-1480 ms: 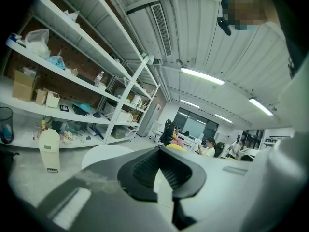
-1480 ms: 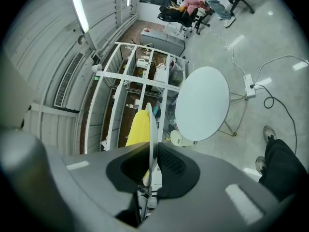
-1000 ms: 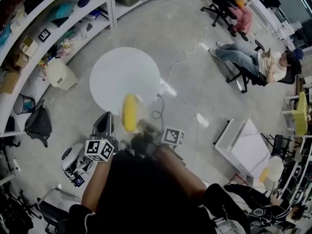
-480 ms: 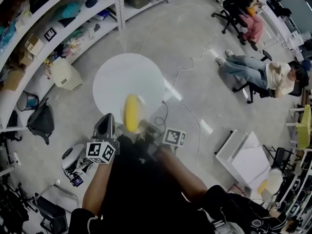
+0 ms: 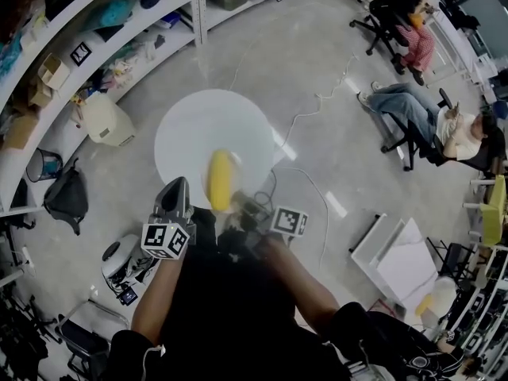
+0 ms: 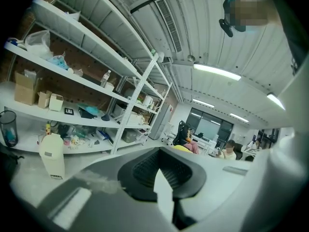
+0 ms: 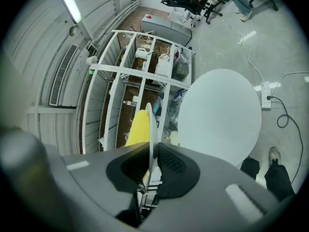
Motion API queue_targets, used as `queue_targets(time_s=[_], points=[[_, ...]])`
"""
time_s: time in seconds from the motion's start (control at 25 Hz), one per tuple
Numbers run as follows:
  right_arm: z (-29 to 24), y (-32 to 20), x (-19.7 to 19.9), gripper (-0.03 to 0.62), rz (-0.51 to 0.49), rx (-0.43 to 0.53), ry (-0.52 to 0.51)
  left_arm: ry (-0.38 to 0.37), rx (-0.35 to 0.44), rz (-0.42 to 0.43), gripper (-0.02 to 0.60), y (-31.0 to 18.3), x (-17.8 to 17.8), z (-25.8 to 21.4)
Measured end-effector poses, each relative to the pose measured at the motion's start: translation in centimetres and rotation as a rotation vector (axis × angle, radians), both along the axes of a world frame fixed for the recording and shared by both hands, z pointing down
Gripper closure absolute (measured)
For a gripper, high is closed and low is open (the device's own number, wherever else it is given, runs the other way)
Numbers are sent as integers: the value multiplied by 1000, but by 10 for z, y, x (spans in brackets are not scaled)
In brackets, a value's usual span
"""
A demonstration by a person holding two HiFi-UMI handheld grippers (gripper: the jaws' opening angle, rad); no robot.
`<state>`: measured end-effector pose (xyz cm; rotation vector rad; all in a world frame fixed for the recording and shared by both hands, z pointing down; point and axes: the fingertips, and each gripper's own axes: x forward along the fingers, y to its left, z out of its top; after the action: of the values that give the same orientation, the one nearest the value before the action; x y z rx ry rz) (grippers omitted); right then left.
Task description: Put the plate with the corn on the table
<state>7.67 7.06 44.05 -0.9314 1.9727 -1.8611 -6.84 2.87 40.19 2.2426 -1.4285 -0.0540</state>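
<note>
One plate [image 7: 153, 124] bearing yellow corn [image 5: 220, 179], rim clamped between the right gripper's [image 7: 152, 154] narrowly parted jaws, over the round white table's [image 5: 190, 129] near edge; left gripper [image 5: 173, 195] alongside, jaws together, empty.

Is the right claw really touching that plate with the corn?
Touching. In the right gripper view, the right gripper clamps the plate by its rim, one jaw pressed on each side.
</note>
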Motion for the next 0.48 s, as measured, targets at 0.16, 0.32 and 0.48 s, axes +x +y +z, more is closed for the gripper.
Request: queue_targets(time_s=[0.16, 0.32, 0.48], points=[[0, -18, -3, 549, -5, 49, 11, -1, -6, 15, 578, -14, -5, 5], [-2, -34, -9, 549, -17, 113, -15, -18, -8, 22, 578, -26, -9, 12], [22, -31, -7, 549, 5, 14, 0, -21, -23, 34, 578, -34, -12, 27]])
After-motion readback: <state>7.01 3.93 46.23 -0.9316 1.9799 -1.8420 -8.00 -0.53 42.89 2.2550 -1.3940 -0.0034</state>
